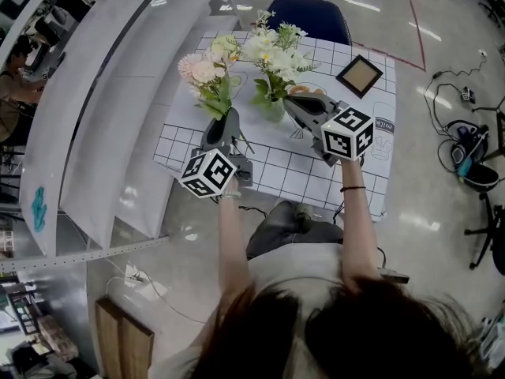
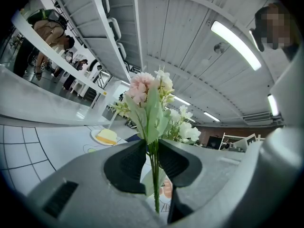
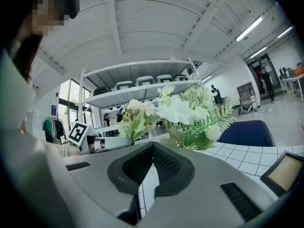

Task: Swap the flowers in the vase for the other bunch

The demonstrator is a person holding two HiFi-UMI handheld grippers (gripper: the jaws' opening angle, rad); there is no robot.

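A pink bunch of flowers is held up over the left part of the gridded table. My left gripper is shut on its green stems, which run upright between the pads below the blooms. A white bunch stands in a small glass vase at the table's middle. My right gripper sits just right of the vase. Its jaws are shut, pads meeting, with no stem showing between them. The white blooms rise just beyond its tips.
A framed picture lies at the table's far right and a blue chair stands behind the table. A plate with a yellow piece sits on the table. White shelving runs along the left; cables and gear lie on the floor at right.
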